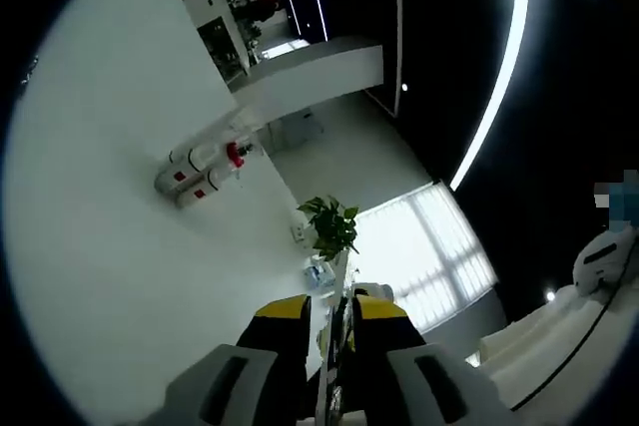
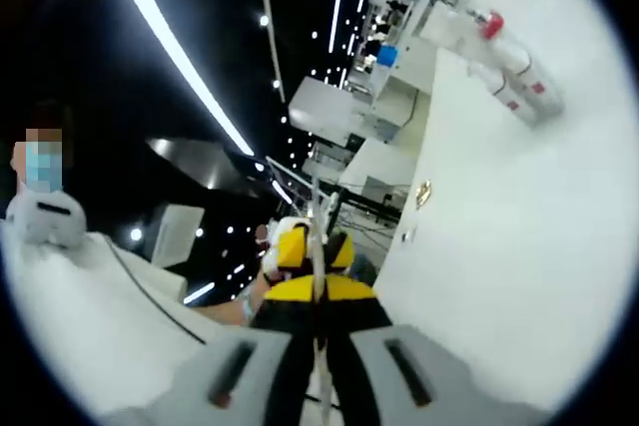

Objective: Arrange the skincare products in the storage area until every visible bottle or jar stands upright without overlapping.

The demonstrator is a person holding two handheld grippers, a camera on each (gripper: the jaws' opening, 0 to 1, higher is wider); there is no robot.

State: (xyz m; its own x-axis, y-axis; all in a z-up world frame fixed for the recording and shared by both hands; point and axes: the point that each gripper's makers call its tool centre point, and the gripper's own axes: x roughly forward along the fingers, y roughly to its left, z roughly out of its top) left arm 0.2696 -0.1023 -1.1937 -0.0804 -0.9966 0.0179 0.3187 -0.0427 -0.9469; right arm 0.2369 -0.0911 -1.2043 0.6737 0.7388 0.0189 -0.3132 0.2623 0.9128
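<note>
While your left gripper (image 1: pixel 328 318) holds its jaws nearly together on nothing, the 2 bottles (image 1: pixel 198 175) lie side by side on the white table (image 1: pixel 110 246), well ahead of it. Your right gripper (image 2: pixel 318 288) is pressed closed; the bottles (image 2: pixel 511 69) sit far off, labels unreadable.
</note>
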